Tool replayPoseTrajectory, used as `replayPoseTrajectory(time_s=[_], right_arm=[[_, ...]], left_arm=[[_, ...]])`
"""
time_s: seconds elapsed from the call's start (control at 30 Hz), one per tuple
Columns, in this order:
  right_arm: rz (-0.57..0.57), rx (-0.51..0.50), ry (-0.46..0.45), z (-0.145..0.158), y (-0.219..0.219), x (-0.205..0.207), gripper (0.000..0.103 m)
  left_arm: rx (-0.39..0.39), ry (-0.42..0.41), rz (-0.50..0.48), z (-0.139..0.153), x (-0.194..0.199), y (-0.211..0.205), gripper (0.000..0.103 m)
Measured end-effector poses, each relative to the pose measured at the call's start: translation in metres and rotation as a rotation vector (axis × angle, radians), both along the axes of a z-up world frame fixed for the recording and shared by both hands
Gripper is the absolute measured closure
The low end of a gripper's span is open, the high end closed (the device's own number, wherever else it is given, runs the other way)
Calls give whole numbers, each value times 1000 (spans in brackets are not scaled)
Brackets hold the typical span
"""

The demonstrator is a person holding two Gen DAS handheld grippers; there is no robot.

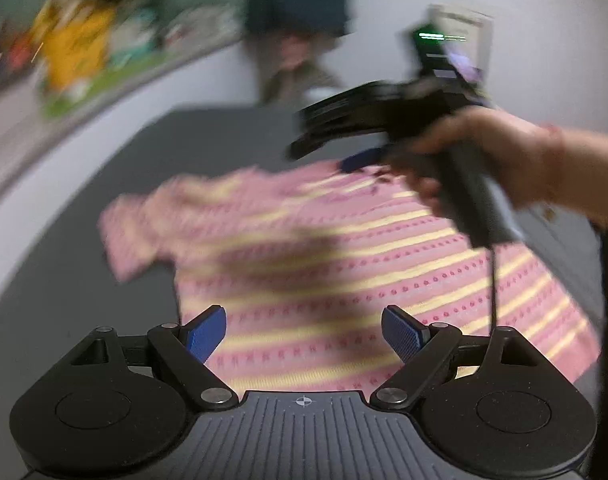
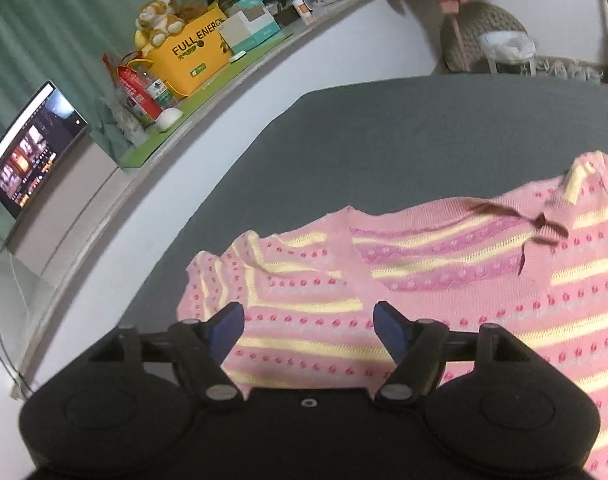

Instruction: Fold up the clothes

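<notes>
Sweater (image 1: 344,248): in the left wrist view we see it spread on the grey bed (image 1: 84,280), pink with yellow stripes, one short sleeve (image 1: 132,228) out to the side. The left gripper (image 1: 304,336) hangs above the hem end, its blue pads well apart and holding nothing. Across the garment, a hand (image 1: 484,160) carries the right gripper (image 1: 344,136) over the neck end. Motion blur prevents us from reading its jaws in this view.

In the right wrist view we see the neckline (image 2: 444,248) facing up, a dark red bow (image 2: 544,224) at the collar and a sleeve (image 2: 224,276) lying flat. The right gripper (image 2: 304,332) hovers over the shoulder with jaws apart and no cloth between them.

We find no fold in the visible part: body and both visible sleeves lie in a single layer. We judge that the full folding sequence remains for this garment. Whether other clothes are already folded, we cannot tell; no stack appears in either view.
</notes>
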State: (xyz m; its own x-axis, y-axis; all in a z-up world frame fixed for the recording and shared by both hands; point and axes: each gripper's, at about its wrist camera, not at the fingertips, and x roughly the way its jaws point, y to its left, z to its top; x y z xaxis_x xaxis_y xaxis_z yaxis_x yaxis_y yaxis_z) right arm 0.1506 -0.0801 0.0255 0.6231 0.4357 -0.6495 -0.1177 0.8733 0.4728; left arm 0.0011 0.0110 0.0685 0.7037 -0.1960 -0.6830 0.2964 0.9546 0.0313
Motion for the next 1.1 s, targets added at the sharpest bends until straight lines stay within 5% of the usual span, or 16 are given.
replayPoseTrajectory(time_s=[0.1,0.23,0.47,0.53,0.73,0.87,1.1], right_arm=[[18,-35,-49,-11,3,18,32],[47,-35,-84,-30,12,58,32],[149,-109,-46,-50,39,130,37],[128,-124,-13,-57,45,143,42],[72,-123,12,-63,62,145,49],[27,-178,-48,-65,72,132,50],[-12,-163,-9,-82,67,147,58]], left_arm=[[21,-25,-76,-19,10,-2,17],[-48,-23,-115,-53,33,7,17],[-56,157,57,-118,57,27,17],[-2,194,107,-122,54,31,17],[-33,227,219,-101,47,36,17],[0,211,217,-87,42,32,17],[32,222,175,-87,43,29,17]])
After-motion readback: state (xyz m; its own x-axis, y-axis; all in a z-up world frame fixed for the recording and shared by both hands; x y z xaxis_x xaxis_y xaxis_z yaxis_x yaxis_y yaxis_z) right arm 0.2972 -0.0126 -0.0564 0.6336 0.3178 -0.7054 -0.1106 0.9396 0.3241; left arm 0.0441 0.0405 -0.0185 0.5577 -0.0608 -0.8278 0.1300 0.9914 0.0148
